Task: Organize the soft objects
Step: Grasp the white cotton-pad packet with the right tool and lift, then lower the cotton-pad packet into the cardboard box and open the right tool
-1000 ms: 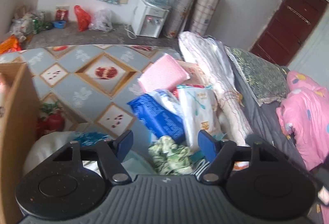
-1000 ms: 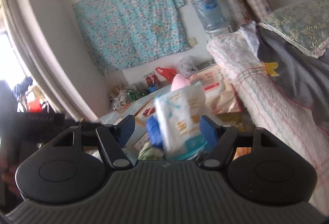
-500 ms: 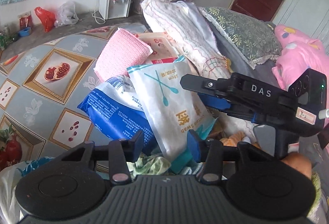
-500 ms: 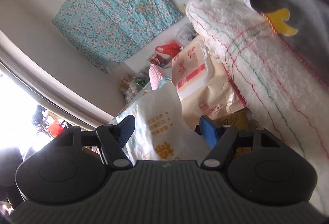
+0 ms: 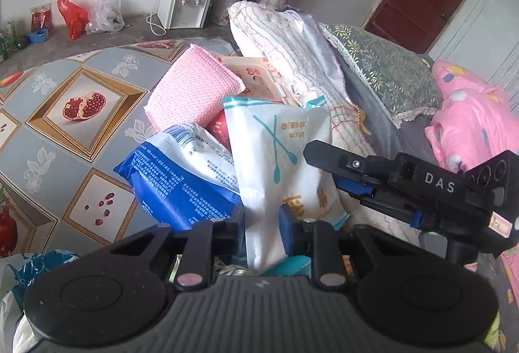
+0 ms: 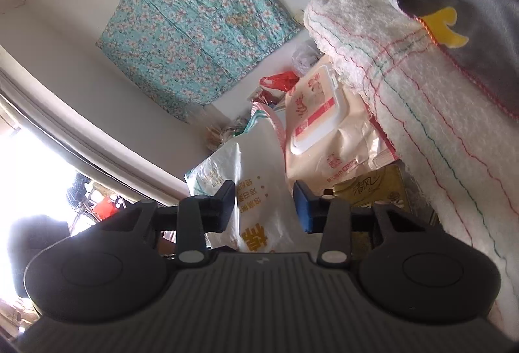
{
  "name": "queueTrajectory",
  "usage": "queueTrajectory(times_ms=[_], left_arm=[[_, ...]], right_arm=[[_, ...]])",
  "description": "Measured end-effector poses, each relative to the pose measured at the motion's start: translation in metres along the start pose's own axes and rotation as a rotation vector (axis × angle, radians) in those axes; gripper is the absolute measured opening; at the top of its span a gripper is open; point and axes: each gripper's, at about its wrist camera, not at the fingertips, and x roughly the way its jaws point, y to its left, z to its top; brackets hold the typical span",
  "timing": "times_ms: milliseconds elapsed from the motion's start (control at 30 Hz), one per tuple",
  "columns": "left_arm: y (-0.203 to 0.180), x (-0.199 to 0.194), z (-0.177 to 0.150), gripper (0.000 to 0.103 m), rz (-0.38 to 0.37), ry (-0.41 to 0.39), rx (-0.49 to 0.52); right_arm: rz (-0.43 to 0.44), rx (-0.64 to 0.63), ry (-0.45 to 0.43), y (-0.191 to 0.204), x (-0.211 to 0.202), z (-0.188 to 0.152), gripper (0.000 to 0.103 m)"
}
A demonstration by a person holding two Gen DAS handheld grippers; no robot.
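Note:
A white cotton swab bag (image 5: 279, 152) with teal print stands on top of a pile of soft packs. My left gripper (image 5: 262, 223) grips its lower edge, the jaws closing with both pads pressed on it. From the right, my right gripper (image 5: 324, 166) reaches across the same bag. In the right wrist view that gripper (image 6: 264, 197) has the bag (image 6: 262, 190) between its fingers, jaws closing, pads against its sides. A blue and white pack (image 5: 181, 171) leans under the bag on the left. Behind lie a pink cloth (image 5: 191, 93) and a wet wipes pack (image 6: 324, 132).
A rolled white blanket (image 6: 405, 93) and grey bedding flank the pile on the right, with a pink quilt (image 5: 473, 116) beyond. A yellow tissue pack (image 6: 373, 190) lies under the wipes. The patterned tablecloth (image 5: 65, 126) spreads to the left. A plastic bag (image 5: 19, 272) sits at bottom left.
My left gripper came forward and down over the pile and its jaws closed on the swab bag. The right gripper dropped, rolled, and narrowed its jaws around the same bag.

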Motion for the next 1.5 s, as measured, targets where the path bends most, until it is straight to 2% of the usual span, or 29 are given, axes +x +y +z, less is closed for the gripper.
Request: queueTrajectory(times_ms=[167,433,567,700,900,1100,1267,1333,1500], left_arm=[[-0.008,-0.031,-0.001,0.023,-0.022,-0.053,0.014],[-0.009,-0.125,-0.013,0.023,-0.028,-0.183,0.049],[0.009,-0.175,-0.027,0.023,0.003,-0.246,0.028],[0.036,-0.221,-0.047,0.023,0.066,-0.29,-0.004],[0.1,-0.279,-0.083,0.023,0.172,-0.34,-0.109],[0.184,-0.317,-0.109,0.023,0.291,-0.351,-0.269],[0.261,-0.314,-0.106,0.021,0.458,-0.311,-0.409],[0.285,-0.307,-0.101,0.015,0.5,-0.291,-0.437],[0.321,-0.284,-0.088,0.014,0.568,-0.237,-0.473]], right_arm=[[0.031,-0.046,-0.04,0.032,-0.029,0.001,0.035],[0.134,-0.157,-0.062,0.112,-0.069,-0.006,0.034],[0.196,-0.209,-0.026,0.163,-0.069,-0.019,0.034],[0.256,-0.253,0.054,0.215,-0.055,-0.042,0.034],[0.308,-0.307,0.234,0.291,0.003,-0.088,0.035],[0.284,-0.318,0.438,0.36,0.091,-0.147,0.035],[0.21,-0.308,0.59,0.396,0.175,-0.195,0.031],[0.181,-0.273,0.642,0.4,0.204,-0.21,0.025],[0.06,-0.217,0.663,0.391,0.256,-0.234,0.024]])
